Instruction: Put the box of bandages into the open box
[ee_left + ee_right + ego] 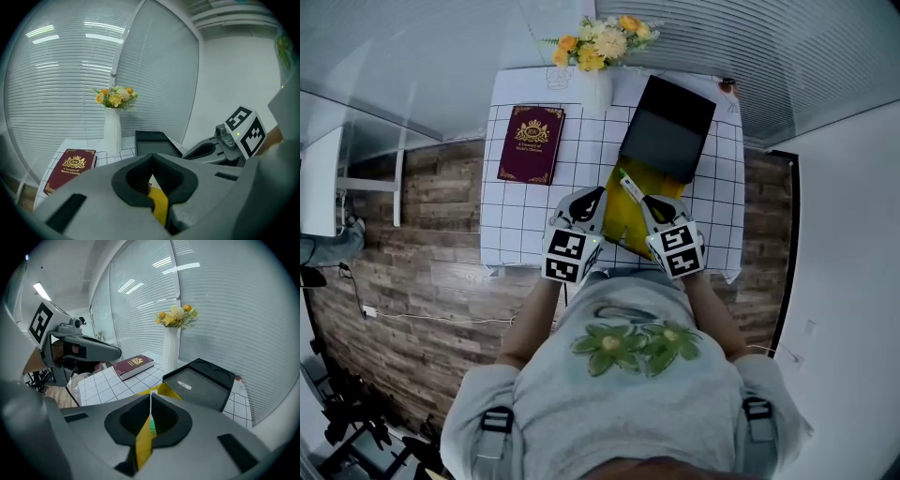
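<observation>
Box of bandages, yellow and flat-looking, seen from the head camera: it sits between the two claws at the near edge of the table, its long side running away from the person toward the open box. That black box lies just beyond the yellow box's far end, angled a little to the right. The left claw grips the yellow box's left side and the right claw its right side. The right one appears slightly nearer the open box.

Left gripper view: the left claw is closed tight, with a strip of the box of bandages pinched edge-on between its jaws. The open box stands straight ahead past the jaw tips.

Right gripper view: the right claw is also closed, with the box of bandages clamped between its pads and a bit of green and white print showing. The open box lies ahead and to the right, its inside facing up
</observation>
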Motion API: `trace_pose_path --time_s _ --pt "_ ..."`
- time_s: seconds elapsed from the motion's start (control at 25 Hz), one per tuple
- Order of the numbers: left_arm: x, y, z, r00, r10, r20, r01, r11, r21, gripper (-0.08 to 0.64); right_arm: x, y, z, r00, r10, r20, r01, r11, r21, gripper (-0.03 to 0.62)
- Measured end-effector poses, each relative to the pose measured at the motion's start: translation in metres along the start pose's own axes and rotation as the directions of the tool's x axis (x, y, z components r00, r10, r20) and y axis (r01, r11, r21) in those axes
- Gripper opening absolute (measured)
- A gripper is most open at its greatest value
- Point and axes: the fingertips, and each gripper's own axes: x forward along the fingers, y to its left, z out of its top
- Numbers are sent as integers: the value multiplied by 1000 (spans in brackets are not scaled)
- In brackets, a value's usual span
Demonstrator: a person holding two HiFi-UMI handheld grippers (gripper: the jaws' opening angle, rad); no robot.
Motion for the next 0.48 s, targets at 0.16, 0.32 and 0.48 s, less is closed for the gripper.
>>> trace_pose_path --time_s 0.16,0.32,0.48 --pt "-5 -17 -4 1000 -24 1 24 1000 14 8 -12 9 4 999 8 31 -7 1000 -9 6" --pt "-11 -32 -12 999 -41 -10 42 999 21 8 -25 16 5 998 10 61 -8 1000 -21 6" --pt "-20 -45 -21 998 -51 -24 52 998 30 8 -38 24 6 996 19 84 -17 1000 -26 6"
